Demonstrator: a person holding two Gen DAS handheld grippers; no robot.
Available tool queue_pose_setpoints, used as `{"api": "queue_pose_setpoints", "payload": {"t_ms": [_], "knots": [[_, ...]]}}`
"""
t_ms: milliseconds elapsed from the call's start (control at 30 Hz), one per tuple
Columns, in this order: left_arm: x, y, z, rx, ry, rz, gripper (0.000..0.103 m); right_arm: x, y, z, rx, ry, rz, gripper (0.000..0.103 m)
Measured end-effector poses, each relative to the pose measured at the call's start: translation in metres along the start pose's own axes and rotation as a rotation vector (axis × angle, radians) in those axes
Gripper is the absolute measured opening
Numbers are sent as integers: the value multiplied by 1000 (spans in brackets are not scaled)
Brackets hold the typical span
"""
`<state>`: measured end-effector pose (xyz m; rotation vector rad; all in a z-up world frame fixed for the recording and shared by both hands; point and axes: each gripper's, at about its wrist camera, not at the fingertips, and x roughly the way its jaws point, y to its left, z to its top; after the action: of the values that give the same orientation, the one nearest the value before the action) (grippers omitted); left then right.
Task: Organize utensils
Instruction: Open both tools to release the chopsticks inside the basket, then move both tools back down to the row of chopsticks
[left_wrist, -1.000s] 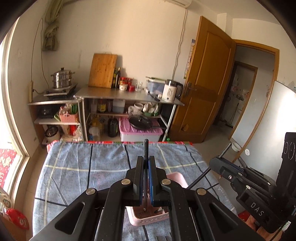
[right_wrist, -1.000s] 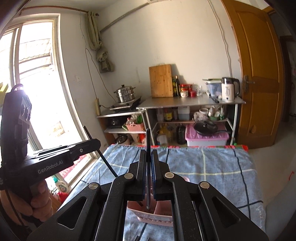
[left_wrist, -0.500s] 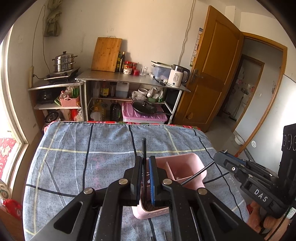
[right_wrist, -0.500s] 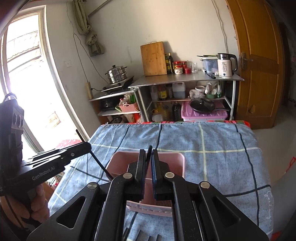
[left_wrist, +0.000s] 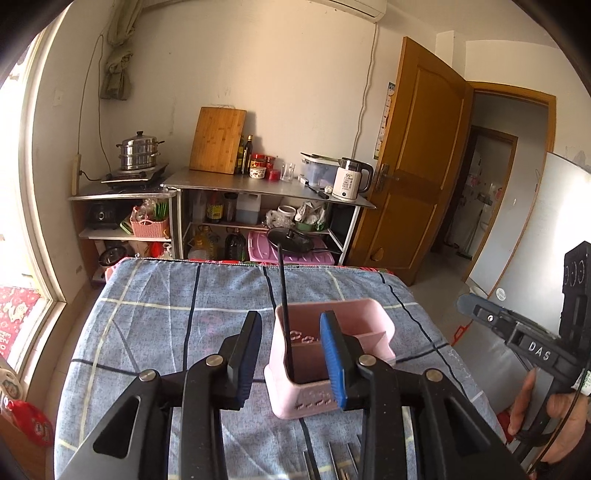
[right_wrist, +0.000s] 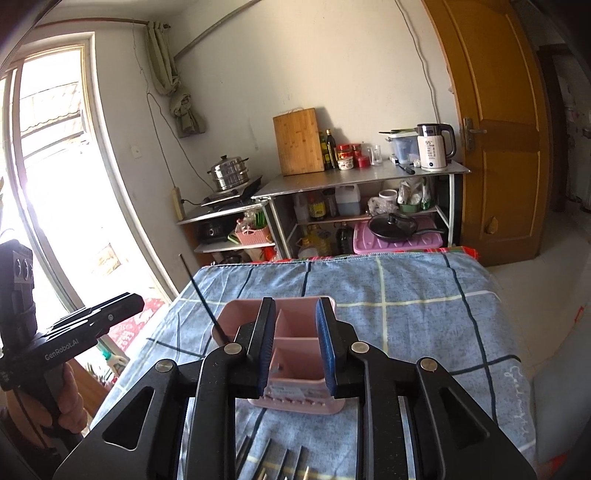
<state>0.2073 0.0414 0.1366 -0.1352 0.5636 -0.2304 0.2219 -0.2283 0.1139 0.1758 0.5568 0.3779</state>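
A pink utensil holder (left_wrist: 306, 400) with several compartments stands on the blue checked cloth (left_wrist: 166, 314). One black chopstick (left_wrist: 282, 288) stands upright in its near-left compartment. My left gripper (left_wrist: 291, 356) straddles that chopstick; its jaws are opening and the pads do not touch it. The right wrist view shows the same chopstick (right_wrist: 201, 295) leaning out of the holder (right_wrist: 295, 400). My right gripper (right_wrist: 295, 347) hovers over the holder's middle compartments with its jaws opening and nothing pressed between them. Whatever dropped inside is hidden by the fingers.
Several utensils (left_wrist: 332, 461) lie on the cloth just below the grippers. A hand (left_wrist: 535, 406) holds the right gripper's handle at the table's right side. Behind the table stands a metal shelf (left_wrist: 266, 188) with kettle, cutting board and pots. A window is left, a door right.
Both grippers came forward and down over the pink holder and their jaws parted. The chopstick from the left gripper now stands free in the holder; the right gripper's chopstick is gone from its jaws.
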Motion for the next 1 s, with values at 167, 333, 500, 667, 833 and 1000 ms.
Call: {"api": "queue_pose_setpoints", "payload": {"t_ms": [167,333,500,667,833,1000], "knots": [[-25,-6,-33,12,-1,-4,33,-27,0,-22,-9,-4,-4,23],[-46,-16,-71,23,13,0,32,-55,-1,-54,-1,2,-19,23],[-63,-26,-102,29,6,-7,32,-75,-1,-81,-5,14,-35,23],[-75,-33,-130,26,7,-3,32,-87,2,-106,-10,37,-46,23],[-79,-33,-155,27,39,7,32,-91,4,-131,-10,73,-58,23],[-79,-28,-173,15,82,5,32,-88,5,-152,-22,122,-66,23]]}}
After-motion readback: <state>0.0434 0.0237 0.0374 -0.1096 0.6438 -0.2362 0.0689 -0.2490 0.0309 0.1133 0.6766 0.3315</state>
